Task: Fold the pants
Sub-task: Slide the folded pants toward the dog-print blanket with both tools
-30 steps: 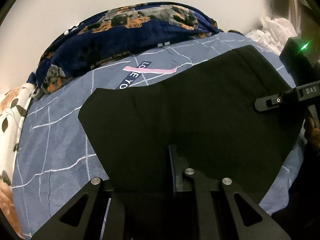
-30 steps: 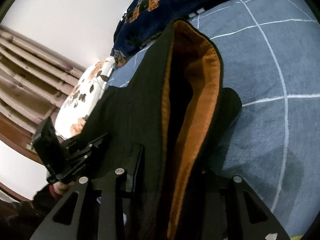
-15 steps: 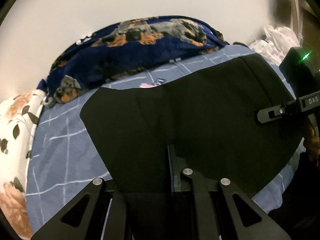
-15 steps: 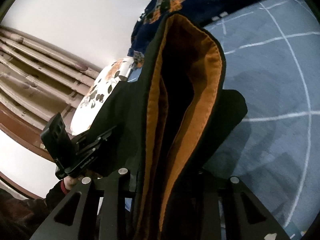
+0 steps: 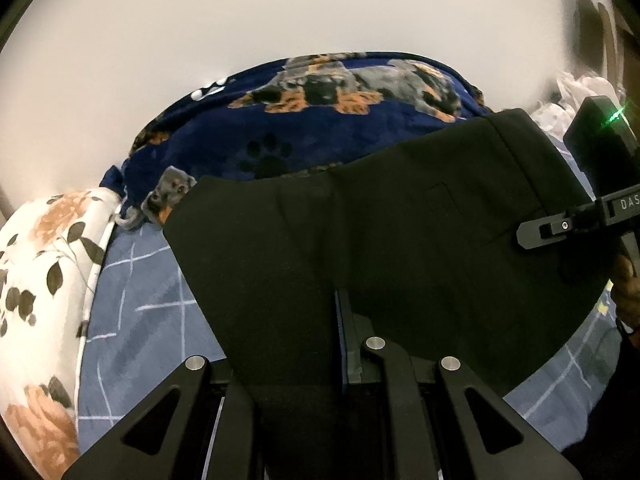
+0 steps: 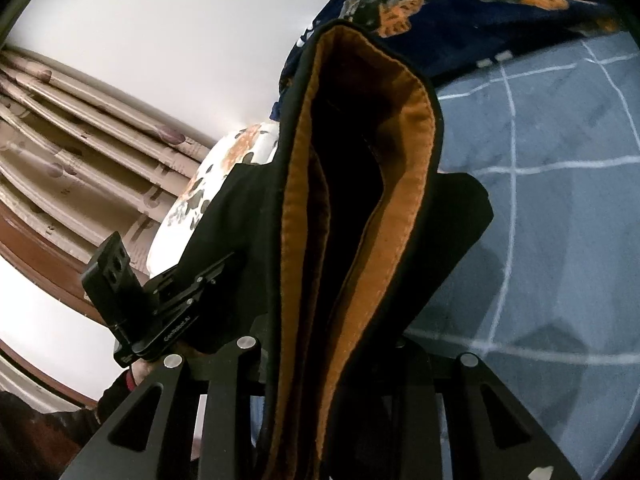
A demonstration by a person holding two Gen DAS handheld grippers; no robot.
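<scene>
A blue bedsheet [image 5: 132, 304] with thin white grid lines covers the bed and fills the near and right ground of both views. Along its far edge lies a navy blanket [image 5: 320, 128] printed with dogs and paw marks, bunched against a pale wall. To the left sits a white pillow [image 5: 44, 264] with orange flowers and dark leaves, and in the right wrist view beige patterned curtains [image 6: 72, 152] hang beyond it at the far left. The black pants [image 5: 400, 248] are held up off the sheet, stretched between the two tools, their upper edge rising in front of the blanket. From the right wrist view the pants show an orange lining [image 6: 396, 208] inside the open waistband, which stands upright and gapes toward the camera. The left gripper [image 5: 340, 336] is clamped tight on the near edge of the black cloth, its fingers nearly meeting with the fabric draped over them. The right gripper [image 6: 332, 360] is closed partway on the thick lined waistband, which passes between its fingers and hides the pads. Each tool appears in the other's view, gripping the far side of the cloth. At the far right lies crumpled white fabric [image 5: 576, 92].
</scene>
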